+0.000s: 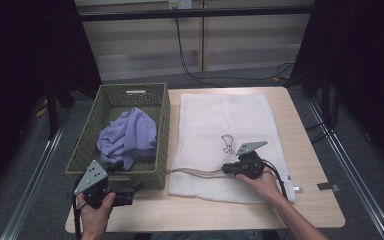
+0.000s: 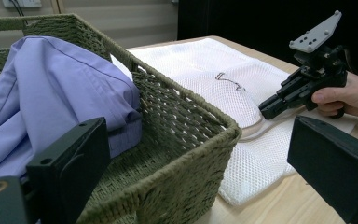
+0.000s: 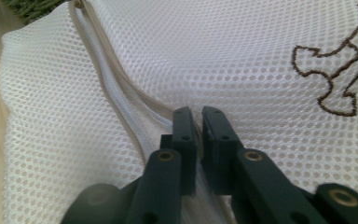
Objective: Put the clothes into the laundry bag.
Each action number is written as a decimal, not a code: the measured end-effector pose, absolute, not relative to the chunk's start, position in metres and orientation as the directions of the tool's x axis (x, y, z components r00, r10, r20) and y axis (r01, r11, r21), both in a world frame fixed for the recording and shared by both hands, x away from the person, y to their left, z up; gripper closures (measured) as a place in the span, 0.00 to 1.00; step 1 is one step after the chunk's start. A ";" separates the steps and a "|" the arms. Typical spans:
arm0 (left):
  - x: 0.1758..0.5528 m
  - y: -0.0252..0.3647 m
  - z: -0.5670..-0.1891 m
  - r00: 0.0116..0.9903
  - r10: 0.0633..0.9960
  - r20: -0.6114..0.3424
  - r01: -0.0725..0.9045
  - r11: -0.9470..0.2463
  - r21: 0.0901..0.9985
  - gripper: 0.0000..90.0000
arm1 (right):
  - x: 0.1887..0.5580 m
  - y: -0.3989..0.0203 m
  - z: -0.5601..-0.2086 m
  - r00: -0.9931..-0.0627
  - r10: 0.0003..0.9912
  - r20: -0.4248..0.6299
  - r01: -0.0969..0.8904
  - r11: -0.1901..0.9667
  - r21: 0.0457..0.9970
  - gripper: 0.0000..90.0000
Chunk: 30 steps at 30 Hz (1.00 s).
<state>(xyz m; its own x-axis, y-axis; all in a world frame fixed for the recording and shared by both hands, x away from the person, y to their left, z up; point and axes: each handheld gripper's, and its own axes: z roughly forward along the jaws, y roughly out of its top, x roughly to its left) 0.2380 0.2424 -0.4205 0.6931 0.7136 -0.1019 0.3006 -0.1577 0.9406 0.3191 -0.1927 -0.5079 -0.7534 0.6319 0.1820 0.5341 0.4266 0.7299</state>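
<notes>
On the counter point(image 1: 310, 210), the right gripper point(image 1: 226, 170) is clenched on the mesh bag point(image 1: 220, 120); the left gripper point(image 1: 137, 189) is released beside the basket point(image 1: 80, 150).

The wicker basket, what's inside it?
A crumpled lilac shirt lies in the wicker basket, heaped toward its near half; bare woven floor shows at the far end. Anything beneath the shirt is covered, so I cannot tell.

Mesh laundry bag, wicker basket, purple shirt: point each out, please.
mesh laundry bag point(image 1: 220, 112), high view, bare upper middle of the mesh.
wicker basket point(image 1: 162, 120), high view, right wall.
purple shirt point(image 2: 60, 88), left gripper view, middle of the folded cloth.
</notes>
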 end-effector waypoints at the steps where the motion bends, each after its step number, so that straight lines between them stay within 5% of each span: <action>1: 0.239 0.241 -0.421 0.702 0.705 -0.107 0.300 -0.156 0.941 0.06 | 0.320 -0.193 -0.508 -0.743 0.641 0.192 0.548 0.419 0.724 0.96; 30: 0.238 0.241 -0.421 0.730 0.675 -0.104 0.309 -0.190 0.932 0.05 | 0.316 -0.213 -0.487 -0.689 0.654 0.313 0.574 0.229 0.786 0.99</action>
<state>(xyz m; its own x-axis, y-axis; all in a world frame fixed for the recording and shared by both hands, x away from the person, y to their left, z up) 0.2385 0.2411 -0.4206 0.7301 0.6754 -0.1039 0.3085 -0.1901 0.9320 0.3160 -0.2125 -0.4867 -0.6890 0.6537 0.3130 0.5744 0.2291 0.7858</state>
